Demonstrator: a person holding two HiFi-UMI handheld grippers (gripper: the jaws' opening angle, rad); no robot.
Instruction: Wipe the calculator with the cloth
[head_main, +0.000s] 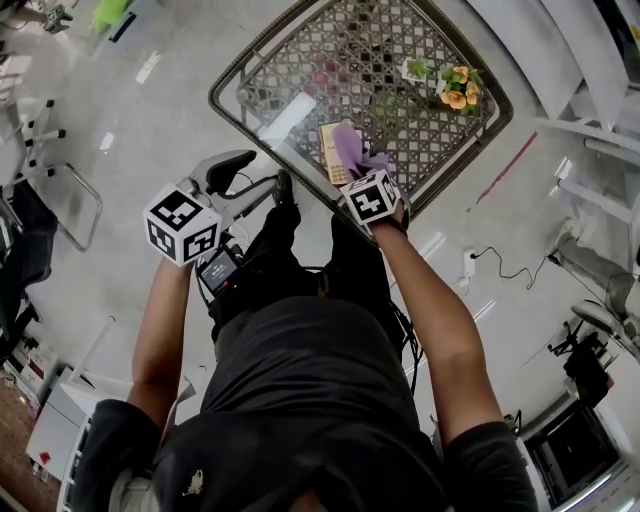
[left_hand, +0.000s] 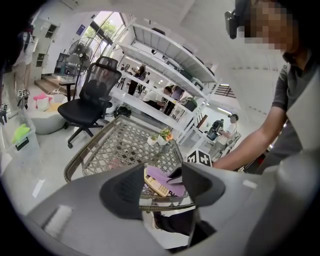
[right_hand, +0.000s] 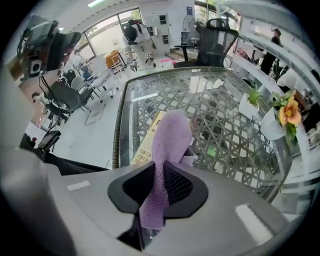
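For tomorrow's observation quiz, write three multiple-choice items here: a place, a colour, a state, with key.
1. Where does the calculator lie? A. on the floor B. on the glass-topped table C. on a chair
2. What colour is the cloth? A. purple B. green C. white
3. How do the left tongs stand? A. shut on the cloth B. shut on the calculator C. open, empty
Key: B, it rests on the glass; A, purple in every view; C, a clear gap, nothing gripped.
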